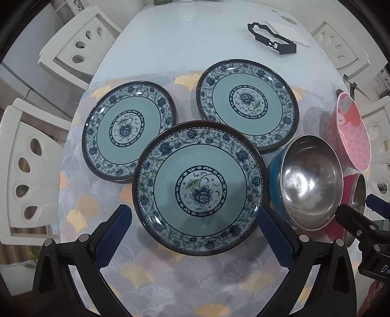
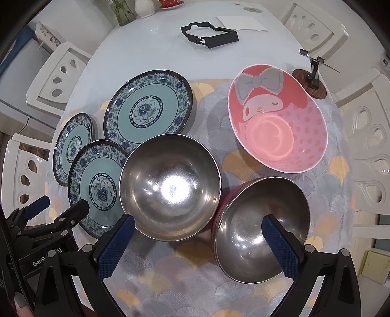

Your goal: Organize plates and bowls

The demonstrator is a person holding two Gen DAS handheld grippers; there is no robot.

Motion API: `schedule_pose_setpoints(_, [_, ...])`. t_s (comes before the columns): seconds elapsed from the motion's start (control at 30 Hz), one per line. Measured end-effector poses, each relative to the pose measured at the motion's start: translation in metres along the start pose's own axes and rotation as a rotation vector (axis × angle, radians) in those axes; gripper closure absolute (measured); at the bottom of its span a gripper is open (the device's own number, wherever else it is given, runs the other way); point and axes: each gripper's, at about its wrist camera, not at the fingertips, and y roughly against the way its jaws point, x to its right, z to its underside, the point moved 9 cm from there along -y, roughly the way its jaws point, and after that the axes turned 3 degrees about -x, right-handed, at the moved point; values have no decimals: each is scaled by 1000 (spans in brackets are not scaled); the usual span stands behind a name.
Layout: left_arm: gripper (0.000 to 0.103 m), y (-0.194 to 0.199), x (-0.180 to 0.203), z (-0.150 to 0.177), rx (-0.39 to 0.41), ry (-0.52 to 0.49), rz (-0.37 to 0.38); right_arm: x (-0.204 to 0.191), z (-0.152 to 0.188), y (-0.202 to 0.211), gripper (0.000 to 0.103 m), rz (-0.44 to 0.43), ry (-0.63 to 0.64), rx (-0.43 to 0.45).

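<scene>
Three teal floral plates lie on the patterned mat: a near plate (image 1: 199,187), a left plate (image 1: 129,131) and a far plate (image 1: 247,103). A steel bowl with a blue outside (image 1: 309,183) stands right of them, a steel bowl with a red outside (image 2: 262,229) beside it, and a pink cartoon bowl (image 2: 276,119) behind. My left gripper (image 1: 192,236) is open and empty, its fingers either side of the near plate's front rim. My right gripper (image 2: 198,246) is open and empty above the two steel bowls (image 2: 170,185).
A black frame-shaped object (image 1: 270,39) and a white card (image 2: 240,23) lie at the far end of the table. A small stand on a wooden disc (image 2: 310,83) stands at the right. White chairs (image 1: 26,170) surround the table.
</scene>
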Motion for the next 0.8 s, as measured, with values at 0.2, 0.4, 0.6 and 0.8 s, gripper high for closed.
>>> schedule_pose_setpoints(0.2, [1, 0, -1, 0, -2, 2, -2, 0, 0, -1, 0, 0, 2, -4])
schedule_pose_setpoints(0.4, [1, -2, -1, 1, -12, 13, 16, -2, 1, -2, 0, 0, 6, -10])
schedule_pose_setpoints(0.6, [1, -3, -2, 2, -14, 12, 12, -4, 2, -5, 0, -1, 7, -17])
schedule_pose_setpoints(0.8, [1, -3, -3, 2, -22, 23, 24, -6, 2, -4, 0, -2, 15, -21])
